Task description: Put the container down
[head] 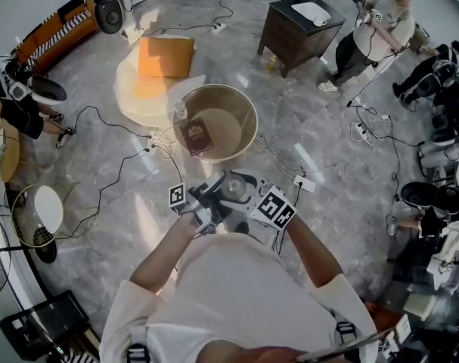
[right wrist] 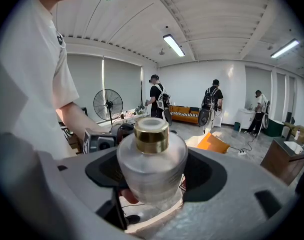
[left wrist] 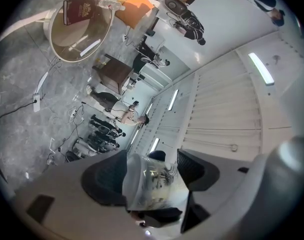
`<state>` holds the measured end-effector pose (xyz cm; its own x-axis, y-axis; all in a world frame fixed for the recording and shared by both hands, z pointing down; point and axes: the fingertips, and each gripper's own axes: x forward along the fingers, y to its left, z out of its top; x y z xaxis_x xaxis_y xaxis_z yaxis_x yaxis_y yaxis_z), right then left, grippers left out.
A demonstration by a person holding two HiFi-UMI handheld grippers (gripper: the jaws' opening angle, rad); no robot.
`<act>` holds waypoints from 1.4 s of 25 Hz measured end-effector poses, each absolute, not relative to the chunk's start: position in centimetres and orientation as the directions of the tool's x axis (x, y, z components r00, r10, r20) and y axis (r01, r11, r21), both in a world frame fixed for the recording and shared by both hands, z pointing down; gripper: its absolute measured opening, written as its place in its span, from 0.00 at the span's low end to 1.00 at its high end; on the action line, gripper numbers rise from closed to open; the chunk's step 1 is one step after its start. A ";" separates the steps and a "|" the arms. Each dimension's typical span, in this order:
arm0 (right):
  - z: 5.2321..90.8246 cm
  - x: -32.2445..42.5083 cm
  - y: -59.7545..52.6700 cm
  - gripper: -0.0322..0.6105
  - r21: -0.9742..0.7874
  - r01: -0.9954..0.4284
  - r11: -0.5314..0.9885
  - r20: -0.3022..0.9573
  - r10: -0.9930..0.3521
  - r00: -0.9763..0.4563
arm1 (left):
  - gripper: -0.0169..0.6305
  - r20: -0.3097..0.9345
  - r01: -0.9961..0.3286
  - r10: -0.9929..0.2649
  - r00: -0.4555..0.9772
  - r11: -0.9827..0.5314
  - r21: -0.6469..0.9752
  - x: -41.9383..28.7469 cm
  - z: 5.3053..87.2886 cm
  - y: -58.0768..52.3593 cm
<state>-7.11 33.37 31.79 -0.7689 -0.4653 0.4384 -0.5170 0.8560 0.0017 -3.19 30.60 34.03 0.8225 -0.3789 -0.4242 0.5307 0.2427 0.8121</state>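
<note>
container [right wrist: 152,169]: a frosted glass bottle with a gold collar, carried in the air in front of the person's chest, on the near side of the round table and not yet over it.
step: the carry before the set-down, by the look of it; nothing supports the base yet.
next move: likely a reach forward over the tabletop, a level descent until the base rests, and only then opening the jaws.
axis: long axis vertical, collar up and base down, square to the room in the right gripper view.
round table [head: 251,119]: beige, with bare space to the right of what lies on it.
right gripper [right wrist: 153,176]: jaws clamped on the bottle's belly, one pad on each side.
left gripper [left wrist: 154,181]: jaws closed on a clear printed piece [left wrist: 153,186]; it cannot be told whether that belongs to the bottle.
book [head: 196,136]: dark red, flat on the table's left part.
small bottle [head: 181,110]: clear, standing near the table's left rim, just beside the book.
</note>
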 end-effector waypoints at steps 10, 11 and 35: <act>32.2 -9.9 32.2 0.57 -0.011 -0.563 0.826 0.432 -0.504 -0.748 | 0.48 -0.419 0.515 -0.340 0.842 0.277 0.811 -5.8 34.5 29.7; 32.2 -10.1 32.2 0.57 -0.012 -0.568 0.823 0.432 -0.508 -0.745 | 0.48 -0.418 0.514 -0.337 0.844 0.281 0.811 -6.1 34.5 29.7; 33.4 -8.6 24.8 0.57 -0.040 -0.498 0.866 0.431 -0.435 -0.791 | 0.48 -0.380 0.514 -0.419 0.825 0.274 0.813 -4.8 35.8 22.1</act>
